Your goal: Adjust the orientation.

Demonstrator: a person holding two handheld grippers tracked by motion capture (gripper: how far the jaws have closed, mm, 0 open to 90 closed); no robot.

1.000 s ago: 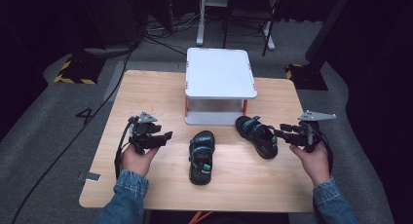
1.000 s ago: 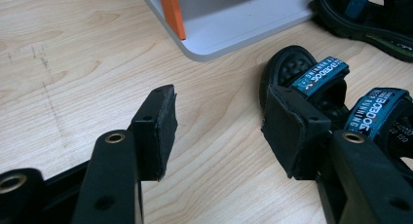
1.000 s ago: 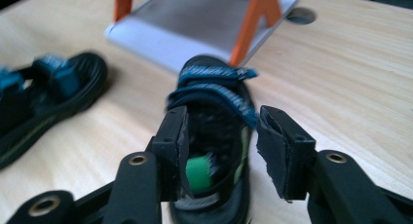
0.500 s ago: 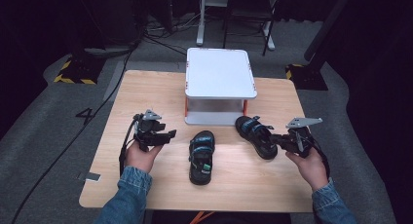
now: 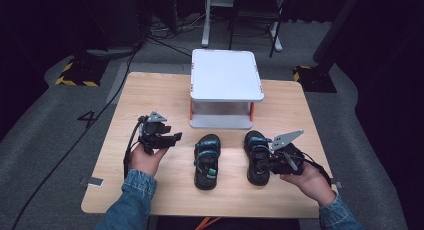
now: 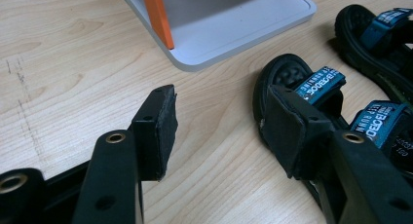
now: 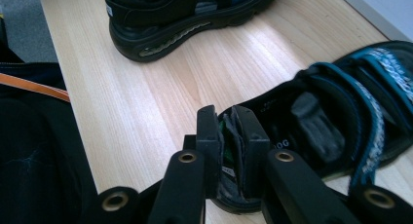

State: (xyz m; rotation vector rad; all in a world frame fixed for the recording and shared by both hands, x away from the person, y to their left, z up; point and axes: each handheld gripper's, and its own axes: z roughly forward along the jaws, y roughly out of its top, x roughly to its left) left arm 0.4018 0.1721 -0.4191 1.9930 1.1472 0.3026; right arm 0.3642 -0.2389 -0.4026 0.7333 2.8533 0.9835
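Observation:
Two black sandals with blue straps lie side by side on the wooden table (image 5: pixel 150 95). My right gripper (image 5: pixel 269 165) is at the heel of the right sandal (image 5: pixel 256 145). In the right gripper view this gripper (image 7: pixel 228 131) is shut on the heel rim of that sandal (image 7: pixel 331 112), with the rim pinched between the pads. The left sandal (image 5: pixel 206 157) lies free, and its sole also appears in the right gripper view (image 7: pixel 185 14). My left gripper (image 5: pixel 162 137) hovers to its left, open. In the left gripper view, nothing sits between the jaws of this gripper (image 6: pixel 224 131); the sandal (image 6: pixel 311 83) lies just behind its right jaw.
A white two-level stand (image 5: pixel 226 75) with orange posts sits at the back middle of the table; its base (image 6: pixel 234 24) is close ahead of the left gripper. The second sandal (image 6: pixel 384 29) lies beyond. Bare wood lies at the table's left and front.
My right gripper moved left from beside the right sandal onto its heel and shut on it. That sandal swung from slanted to nearly straight. The left gripper stayed put.

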